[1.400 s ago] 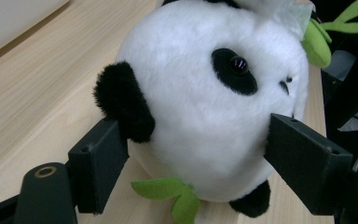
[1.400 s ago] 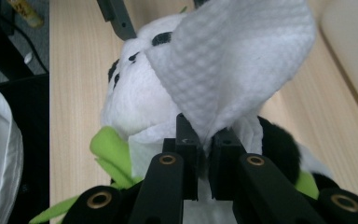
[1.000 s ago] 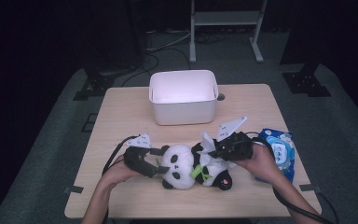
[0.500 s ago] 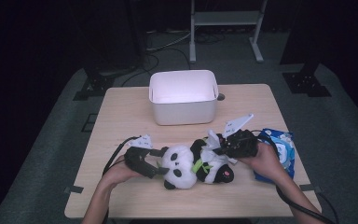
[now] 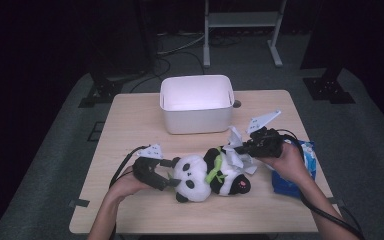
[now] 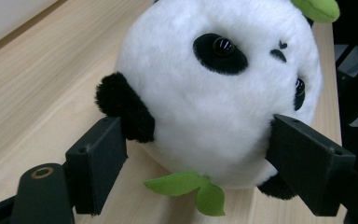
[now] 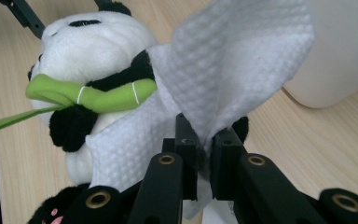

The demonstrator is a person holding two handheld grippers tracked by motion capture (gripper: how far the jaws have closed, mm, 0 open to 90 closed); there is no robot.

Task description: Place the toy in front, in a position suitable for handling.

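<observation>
Plush panda (image 5: 207,172) lies on its side on the tabletop (image 5: 130,120), near the front edge and slightly right of centre, head toward the left edge.

Left gripper (image 5: 172,172): fingers (image 6: 98,161) spread wide, one on each side of the panda's head. In the left gripper view both pads sit against the fur, one at the black ear, the other at the far cheek; how hard they press cannot be told.

Right gripper (image 5: 240,148): fingers (image 7: 186,154) nearly closed, pinching a white textured wipe (image 7: 233,60). The wipe drapes over the panda's body, beside the green bamboo stalk (image 7: 98,95) in its arms, and its free corner stands up above the fingers.

White bin (image 5: 196,102) stands at the middle of the back edge, well apart from the panda, with a strip of bare wood between them. Blue wipe packet (image 5: 300,167) lies at the right edge, partly under the right hand (image 5: 282,162).

Open room: back left corner and the left edge strip are bare. The front edge strip below the panda is narrow.
</observation>
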